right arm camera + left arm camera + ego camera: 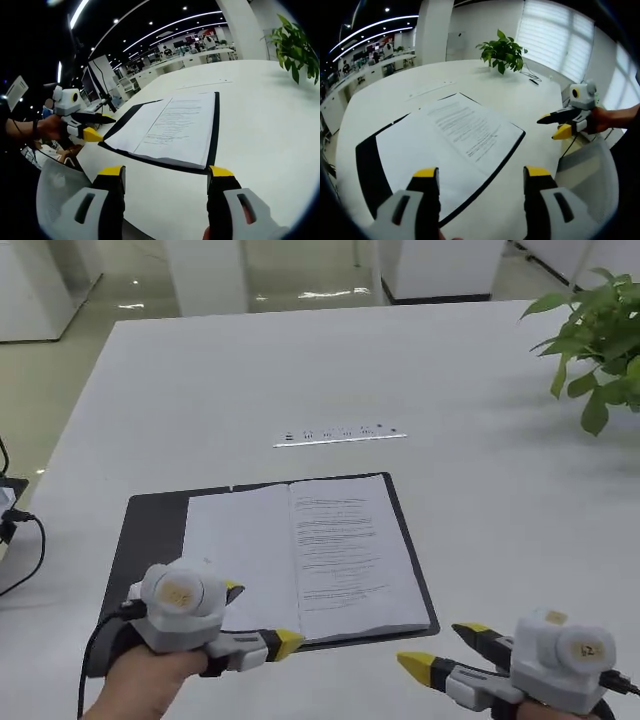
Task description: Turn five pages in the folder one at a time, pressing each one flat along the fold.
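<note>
Open folder [150,540] at the near edge of the white table [480,490], both claws hovering just short of it.
The left claw [260,615] and right claw [443,646] are each spread wide and hold nothing. The black-covered folder lies flat, with a blank left page [240,550] and a printed right page [345,550] meeting at the centre fold [291,555]. The step in hand is probably the approach to a page turn. The next move calls for catching a single thin sheet by its outer edge, carrying it across, then pressing along the fold.
</note>
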Tool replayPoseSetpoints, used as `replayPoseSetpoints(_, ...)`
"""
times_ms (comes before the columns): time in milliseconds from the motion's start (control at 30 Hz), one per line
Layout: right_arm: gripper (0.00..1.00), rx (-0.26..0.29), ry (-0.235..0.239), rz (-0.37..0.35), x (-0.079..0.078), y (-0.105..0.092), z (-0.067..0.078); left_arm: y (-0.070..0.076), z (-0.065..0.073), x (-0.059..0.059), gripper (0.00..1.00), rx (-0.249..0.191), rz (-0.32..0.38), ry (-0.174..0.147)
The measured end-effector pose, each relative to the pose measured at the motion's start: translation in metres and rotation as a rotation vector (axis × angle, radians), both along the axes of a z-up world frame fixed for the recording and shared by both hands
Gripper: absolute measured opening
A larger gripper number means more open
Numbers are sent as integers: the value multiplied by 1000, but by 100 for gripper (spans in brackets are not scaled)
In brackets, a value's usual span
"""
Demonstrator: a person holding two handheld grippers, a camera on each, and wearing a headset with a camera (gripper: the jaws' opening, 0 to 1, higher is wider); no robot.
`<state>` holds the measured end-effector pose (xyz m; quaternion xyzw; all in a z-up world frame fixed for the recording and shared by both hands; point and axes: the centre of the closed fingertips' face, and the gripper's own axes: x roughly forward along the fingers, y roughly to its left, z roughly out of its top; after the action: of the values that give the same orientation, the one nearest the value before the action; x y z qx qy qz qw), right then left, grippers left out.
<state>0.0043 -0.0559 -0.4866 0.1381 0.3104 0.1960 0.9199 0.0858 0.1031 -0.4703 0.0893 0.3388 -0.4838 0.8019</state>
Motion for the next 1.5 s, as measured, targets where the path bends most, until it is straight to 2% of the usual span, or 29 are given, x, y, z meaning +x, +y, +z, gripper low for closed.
replayPoseSetpoints(167,65,14,7,-17,-2,-3,-1,-26,-3,3,67,3,-44,-10)
replayPoseSetpoints(300,64,27,19,-33,-7,-5,-5,-48,-9,1,67,9,-89,-5)
replayPoseSetpoints(467,63,29,39,-39,-15,-8,-9,-78,-13,-4,66,-10,-127,10)
replayPoseSetpoints(633,63,36,38,-63,-19,-15,-11,-99,-22,-6,66,-3,-157,10)
replayPoseSetpoints(767,62,51,42,-86,-20,-18,-13,-117,-26,-2,66,-28,-134,17)
replayPoseSetpoints(1000,61,55,60,-75,-21,-18,-17,-143,-40,3,63,-42,-102,14)
replayPoseSetpoints(1100,61,55,68,-67,-21,-19,-18,-149,-49,5,62,-29,-92,12)
replayPoseSetpoints(1167,61,50,72,-62,-21,-20,-18,-151,-53,5,61,-18,-100,0)
replayPoseSetpoints(1333,61,60,79,-74,-19,-26,-21,-150,-69,10,60,43,-99,-36)
replayPoseSetpoints(1467,61,59,85,-69,-18,-28,-23,-147,-81,9,59,95,-130,-53)
replayPoseSetpoints(1500,61,59,88,-68,-18,-29,-24,-146,-80,12,56,109,-134,-82)
